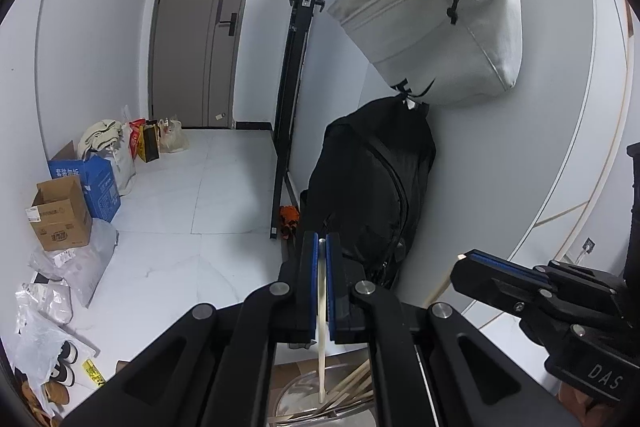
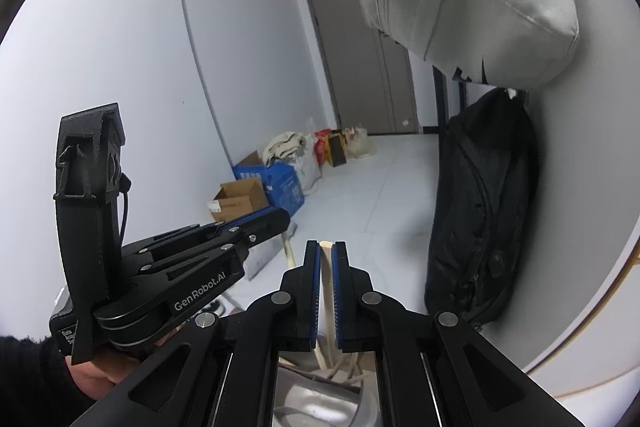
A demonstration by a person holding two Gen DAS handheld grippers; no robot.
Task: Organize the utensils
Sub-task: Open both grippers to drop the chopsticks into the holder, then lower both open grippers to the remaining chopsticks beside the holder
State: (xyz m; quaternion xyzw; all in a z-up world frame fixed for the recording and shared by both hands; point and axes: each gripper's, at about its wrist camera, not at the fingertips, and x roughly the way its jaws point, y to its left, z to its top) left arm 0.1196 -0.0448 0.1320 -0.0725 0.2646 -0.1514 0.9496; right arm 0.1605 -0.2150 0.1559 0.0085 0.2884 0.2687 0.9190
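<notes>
My left gripper [image 1: 322,241] is shut on a pale wooden chopstick [image 1: 321,347] that hangs down into a round metal container [image 1: 296,393] holding several more chopsticks [image 1: 352,381]. My right gripper [image 2: 326,247] is shut on another pale wooden chopstick [image 2: 328,291] above the same metal container [image 2: 312,399]. The two grippers are close side by side: the right one shows in the left wrist view [image 1: 464,259], the left one in the right wrist view [image 2: 280,217], with a stick [image 2: 289,253] below its tip.
A black backpack [image 1: 372,187] leans against the white wall on the right, with a grey bag [image 1: 436,15] hanging above it. A black metal frame [image 1: 292,75] stands beside them. Cardboard boxes [image 1: 60,215] and plastic bags line the left wall; a grey door [image 1: 200,27] is at the far end.
</notes>
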